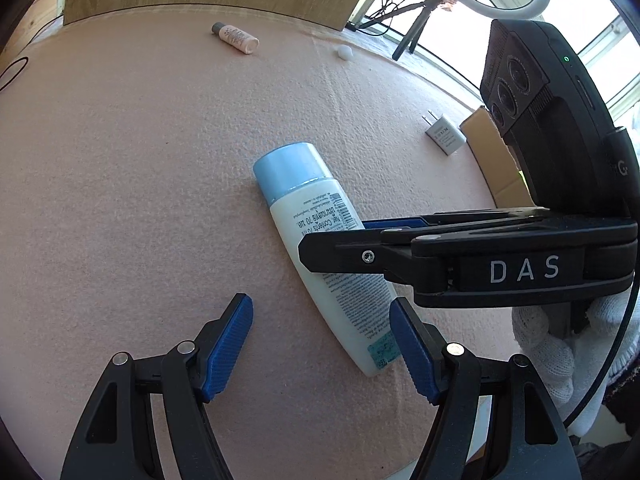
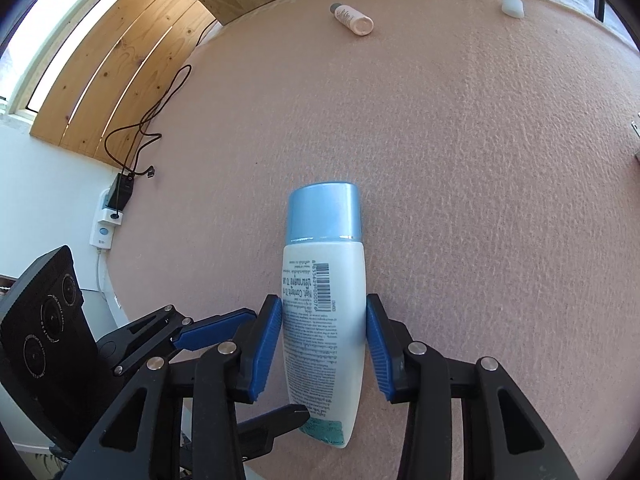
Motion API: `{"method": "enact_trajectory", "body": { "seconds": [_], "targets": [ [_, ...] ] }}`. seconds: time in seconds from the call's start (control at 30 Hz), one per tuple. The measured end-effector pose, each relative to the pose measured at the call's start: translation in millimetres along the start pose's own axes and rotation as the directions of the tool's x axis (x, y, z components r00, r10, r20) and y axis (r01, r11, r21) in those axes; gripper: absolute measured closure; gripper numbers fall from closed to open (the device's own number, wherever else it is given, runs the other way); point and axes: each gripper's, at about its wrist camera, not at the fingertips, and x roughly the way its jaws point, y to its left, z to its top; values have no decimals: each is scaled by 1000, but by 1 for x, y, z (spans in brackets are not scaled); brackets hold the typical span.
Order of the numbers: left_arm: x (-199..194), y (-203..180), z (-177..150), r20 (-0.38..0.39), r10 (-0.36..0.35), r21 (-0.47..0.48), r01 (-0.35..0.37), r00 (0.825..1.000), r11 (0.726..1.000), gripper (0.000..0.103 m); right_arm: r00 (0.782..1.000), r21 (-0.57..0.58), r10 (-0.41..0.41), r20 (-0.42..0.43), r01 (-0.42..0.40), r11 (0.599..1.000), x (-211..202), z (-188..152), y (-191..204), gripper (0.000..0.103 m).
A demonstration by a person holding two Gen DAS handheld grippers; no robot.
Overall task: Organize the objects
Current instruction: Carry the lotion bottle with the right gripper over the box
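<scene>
A white lotion bottle [image 2: 324, 320] with a pale blue cap lies flat on the pink bench [image 2: 480, 200], cap pointing away. The right claw [image 2: 325, 344] straddles its body, blue pads touching both sides. The left claw [image 1: 322, 344] hovers just beside it, jaws apart and empty, the bottle's base near its right pad.

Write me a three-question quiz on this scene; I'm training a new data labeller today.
1. True or false: the white bottle lies flat on the pink mat.
2. Which gripper straddles it? A. left gripper B. right gripper
3. What colour is its cap?

Key: 1 true. 2 B, its pads at the bottle's sides; the left one's open jaws hold nothing. 3 light blue.
</scene>
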Motion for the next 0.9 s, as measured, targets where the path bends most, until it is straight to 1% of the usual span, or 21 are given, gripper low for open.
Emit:
{"method": "enact_trajectory", "body": {
  "seconds": [0.1, 0.17, 0.23, 0.4, 0.57, 0.9],
  "targets": [
    [1, -4, 0, -7, -27, -4, 27, 1000, 1000, 30, 1000, -10, 14, -3, -14, 1000, 0, -5, 3, 66],
    [4, -10, -1, -12, -35, 9, 35, 999, 999, 37, 1000, -10, 24, 0, -24, 1000, -1, -8, 4, 67],
    [4, -14, -3, -8, -7, 22, 7, 1000, 1000, 37, 1000, -12, 28, 6, -28, 1000, -1, -11, 7, 68],
    [5, -17, -1, 2, -30, -6, 30, 1000, 1000, 40, 999, -5, 21, 27, -20, 1000, -9, -15, 2, 70],
    [9, -41, 6, 14, -24, 35, 23, 1000, 999, 41, 998, 14, 12, 67, -13, 1000, -27, -20, -8, 70],
    [16, -107, 35, 26, -62, 155, 57, 998, 986, 41, 985, 91, -11, 175, -5, 996, -88, -27, -47, 72]
  ]
}}
